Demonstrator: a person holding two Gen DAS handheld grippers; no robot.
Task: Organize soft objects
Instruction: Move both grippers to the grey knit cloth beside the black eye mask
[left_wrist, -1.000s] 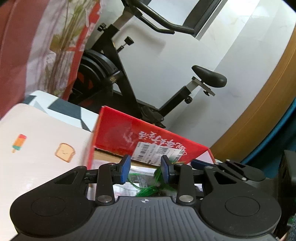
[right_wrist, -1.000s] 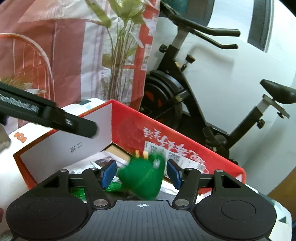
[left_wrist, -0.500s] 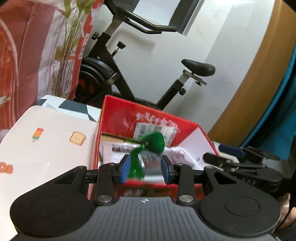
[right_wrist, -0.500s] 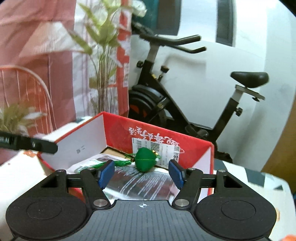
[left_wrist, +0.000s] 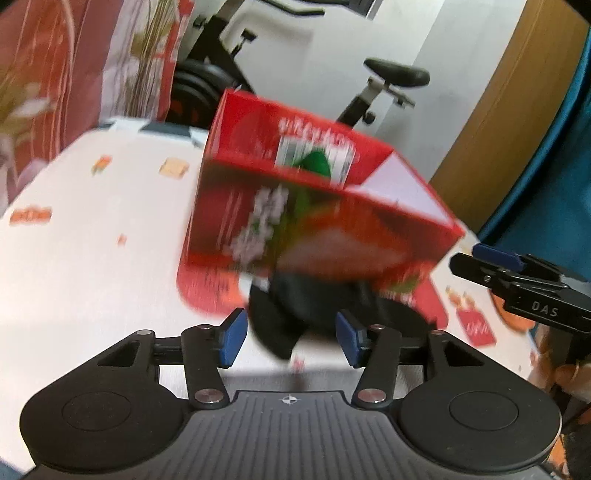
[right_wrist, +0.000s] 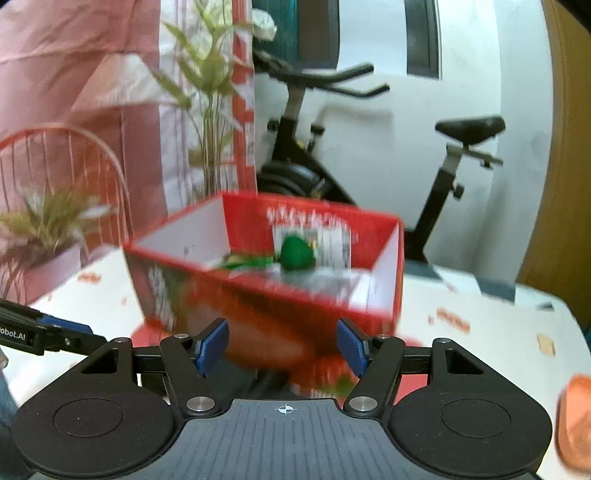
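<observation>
A green plush toy (left_wrist: 314, 164) (right_wrist: 295, 253) lies inside the open red cardboard box (left_wrist: 332, 236) (right_wrist: 258, 306) on the white printed table (left_wrist: 92, 258). A black soft cloth (left_wrist: 295, 306) lies on the table in front of the box. My left gripper (left_wrist: 291, 336) hovers just short of it with its jaws opening. The cloth's near end sits between the blue pads (left_wrist: 232, 336), which do not press on it. My right gripper (right_wrist: 282, 345) (left_wrist: 517, 273) is open and empty, pulled back from the box's front wall. The picture is motion-blurred.
An exercise bike (right_wrist: 314, 110) (left_wrist: 395, 77) stands behind the table by the white wall. A potted plant (right_wrist: 48, 221) sits at the far left, by a red wire chair. An orange object (right_wrist: 576, 417) shows at the right edge. The left gripper (right_wrist: 44, 332) enters low left.
Both grippers have drawn back from the box. The green toy, earlier between the right fingers, now lies in the box. The left jaws have widened and a black cloth has come into view.
</observation>
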